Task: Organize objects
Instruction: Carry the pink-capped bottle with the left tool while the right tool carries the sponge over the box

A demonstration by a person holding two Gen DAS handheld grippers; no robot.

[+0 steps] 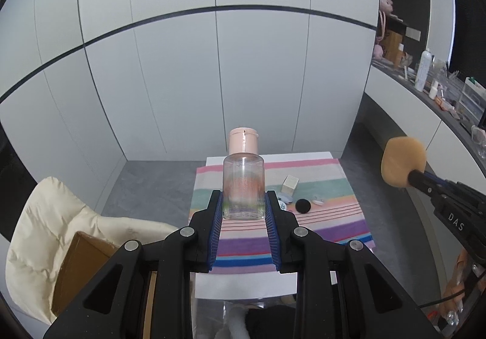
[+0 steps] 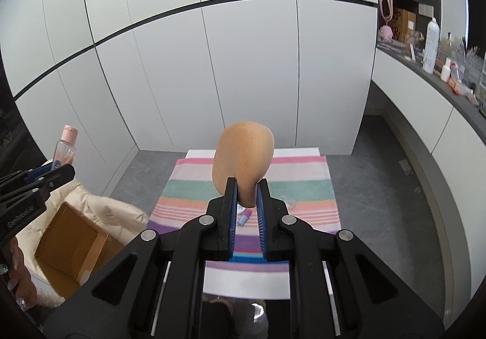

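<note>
Table: a small white table (image 1: 303, 155) was seen in front of the pale cupboard doors, with a striped towel (image 2: 303, 184) spread over it as a soft bed for the small things.
Cardboard box: an open brown box (image 2: 73, 251) was seen just left of the table, resting on a cream padded coat (image 1: 39, 235); it was judged to be the place meant for the sorted things, since its open top was turned up towards the grippers.
Left gripper: the left gripper (image 1: 243, 205) was held above the table, closed on a bottle, its ribbed blue pads pressed on the lower sides of it.
Bottle: a clear bottle (image 1: 243, 184) with a pink cap was kept upright between the pads, presumably so that whatever was in it would stay put; it was clear of the table.
Right gripper: the right gripper (image 2: 246, 191) was clamped on the narrow end of a sponge, up over the table.
Sponge: a tan egg-shaped sponge (image 2: 244, 157) was pinched at its thin tip, the fat end left free, a hold judged suited to so soft a thing.
Left on the table: a small pale box (image 1: 290, 183), a black round puff (image 1: 303, 205) and some smaller bits were seen near the table's middle, not yet sorted.
Stage: both things were judged to be in carriage towards the box left of the table.
</note>
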